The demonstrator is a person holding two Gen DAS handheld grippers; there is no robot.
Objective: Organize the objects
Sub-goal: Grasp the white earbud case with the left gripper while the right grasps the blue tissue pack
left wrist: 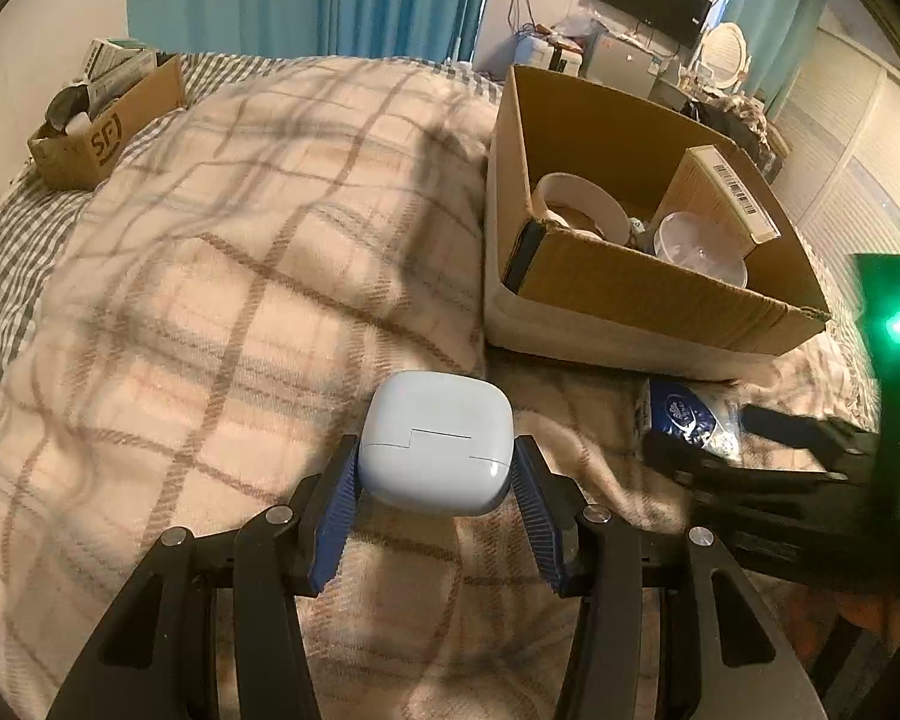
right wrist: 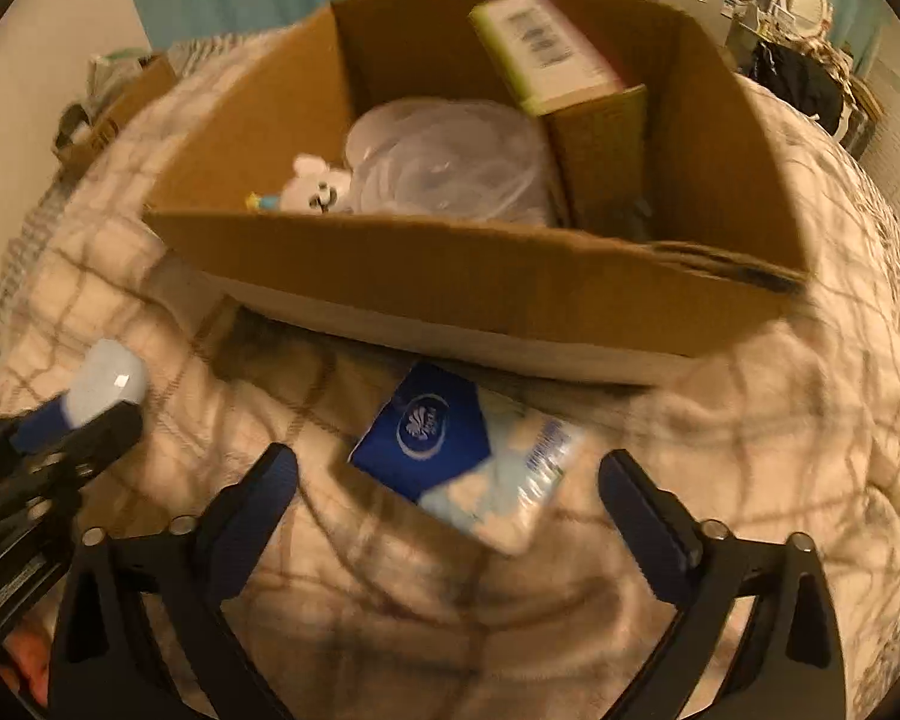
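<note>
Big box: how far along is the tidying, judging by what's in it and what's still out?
Done: the big box already holds a clear tub, a toy and a carton. In hand: the left tongs grip the earbud case. Left: the tissue pack lies on the blanket between the open right tongs.

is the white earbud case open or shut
Shut. In the left wrist view the earbud case shows only a thin seam between lid and body, no gap, as it sits clamped between the left gripper's blue pads.
</note>
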